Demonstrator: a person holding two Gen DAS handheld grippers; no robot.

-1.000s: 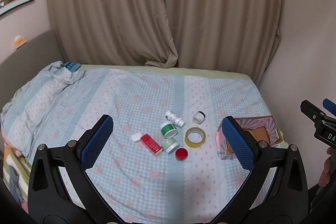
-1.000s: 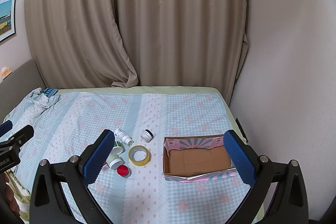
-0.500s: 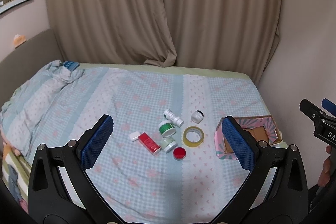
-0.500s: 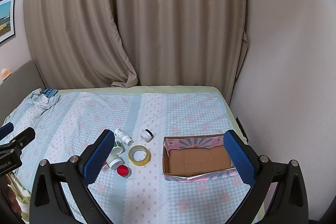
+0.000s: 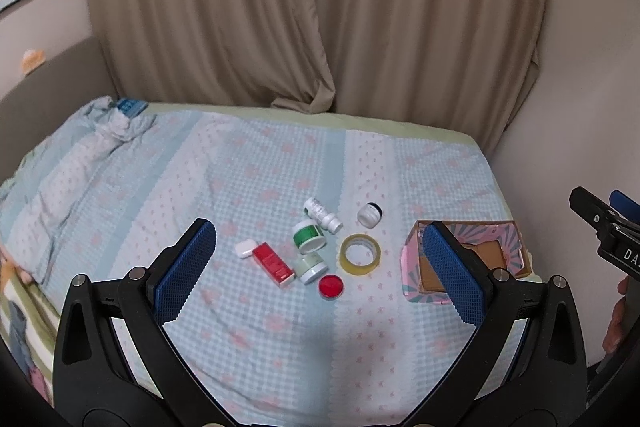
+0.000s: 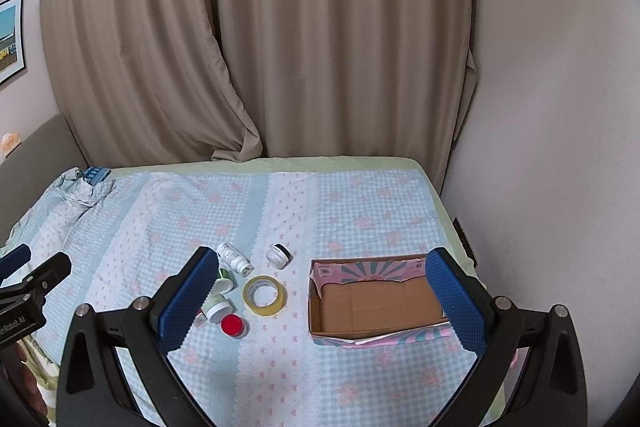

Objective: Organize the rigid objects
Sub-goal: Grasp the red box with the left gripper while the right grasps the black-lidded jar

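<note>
Small items lie clustered on the bedspread: a yellow tape roll [image 5: 360, 253] [image 6: 264, 295], a white bottle [image 5: 322, 214] on its side, a black-lidded white jar [image 5: 369, 215], a green-labelled jar [image 5: 308, 237], a red box [image 5: 273, 264], a red cap [image 5: 331, 286] and a small white case [image 5: 244, 249]. To their right stands an empty pink cardboard box [image 6: 360, 273] [image 5: 412, 267]. My left gripper [image 5: 318, 227] hangs open above the cluster's near side. My right gripper [image 6: 322, 255] is open too, held above the box and the tape. Neither holds anything.
The bed [image 5: 200, 167] carries a blue-and-pink checked cover, bunched up at the far left [image 5: 112, 123]. Beige curtains [image 6: 320, 47] hang behind it and a wall [image 6: 540, 147] closes the right side. A hand [image 5: 616, 319] shows at the right edge.
In the left wrist view the items have slid slightly up and left, so that gripper drifted a little. The right wrist view is nearly the same. Nothing on the bed moved.
</note>
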